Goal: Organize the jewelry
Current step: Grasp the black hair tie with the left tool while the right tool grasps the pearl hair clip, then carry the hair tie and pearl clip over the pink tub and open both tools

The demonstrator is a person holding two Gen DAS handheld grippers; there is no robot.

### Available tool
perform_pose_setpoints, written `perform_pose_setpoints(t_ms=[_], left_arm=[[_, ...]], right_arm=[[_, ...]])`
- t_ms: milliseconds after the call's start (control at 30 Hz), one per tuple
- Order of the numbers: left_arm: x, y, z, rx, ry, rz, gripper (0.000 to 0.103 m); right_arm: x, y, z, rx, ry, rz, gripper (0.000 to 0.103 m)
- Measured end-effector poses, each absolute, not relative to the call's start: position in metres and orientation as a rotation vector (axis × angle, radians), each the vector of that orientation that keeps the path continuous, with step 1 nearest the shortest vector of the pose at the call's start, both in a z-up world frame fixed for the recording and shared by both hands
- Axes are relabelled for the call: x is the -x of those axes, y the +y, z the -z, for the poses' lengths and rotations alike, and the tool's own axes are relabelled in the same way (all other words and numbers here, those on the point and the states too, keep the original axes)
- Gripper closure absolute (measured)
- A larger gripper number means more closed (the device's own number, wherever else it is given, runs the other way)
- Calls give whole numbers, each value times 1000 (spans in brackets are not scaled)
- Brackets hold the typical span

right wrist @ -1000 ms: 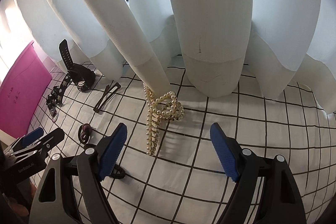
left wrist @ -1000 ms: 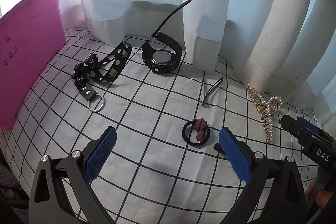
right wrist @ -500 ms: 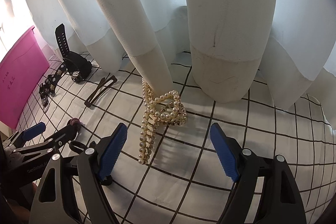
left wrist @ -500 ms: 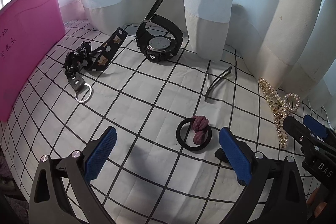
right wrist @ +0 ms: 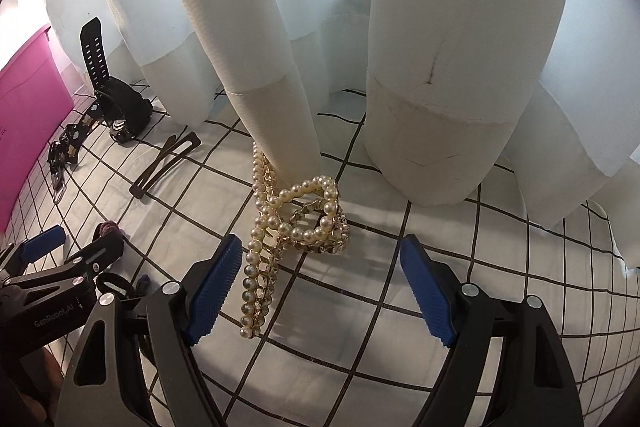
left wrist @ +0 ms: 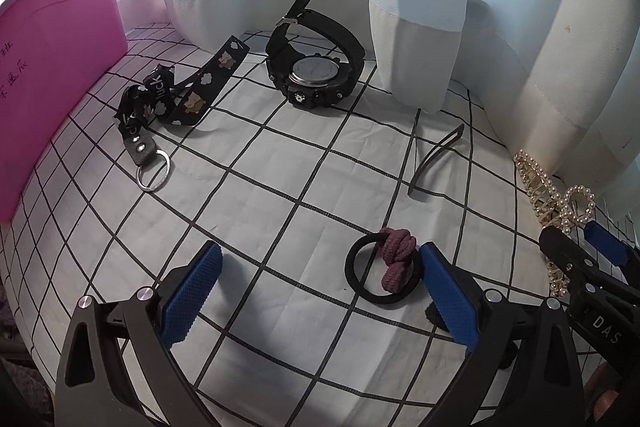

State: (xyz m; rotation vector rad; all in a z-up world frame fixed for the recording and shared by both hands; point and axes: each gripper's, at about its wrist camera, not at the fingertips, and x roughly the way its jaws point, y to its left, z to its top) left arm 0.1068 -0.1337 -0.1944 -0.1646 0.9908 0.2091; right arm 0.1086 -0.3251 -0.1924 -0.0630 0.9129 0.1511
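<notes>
My left gripper is open and empty, low over the checked cloth. A black hair tie with a maroon knot lies just inside its right finger. Beyond lie a black watch, a patterned key strap with a ring and a dark hair clip. My right gripper is open and empty, with a pearl claw clip lying between and just past its fingertips. The pearl clip also shows at the right edge of the left wrist view.
A pink bin stands at the left of the cloth. White curtains hang along the back and rest on the cloth behind the pearl clip. The watch and hair clip also show in the right wrist view.
Both grippers have moved forward and lower. The hair tie now lies beside my left gripper's right finger, and the pearl clip has come in between my right gripper's fingertips. Both stayed open.
</notes>
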Motion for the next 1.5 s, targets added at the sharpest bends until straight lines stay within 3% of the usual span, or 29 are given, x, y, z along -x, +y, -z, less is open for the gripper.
perform_pose_setpoints(t_ms=[367,433,567,700,1500], left_arm=[[-106,-135,196,131,963,-230,11],[-101,-138,194,129,954,-224,22],[-97,-137,189,138,939,-229,44],[-95,-125,187,171,922,-233,84],[-58,-120,146,200,877,-222,86]], right_arm=[[-111,-318,198,114,904,-150,26],[-109,-318,197,119,895,-157,29],[-105,-314,195,119,878,-170,52],[-102,-307,195,130,867,-178,58],[-59,-349,148,42,811,-288,62]])
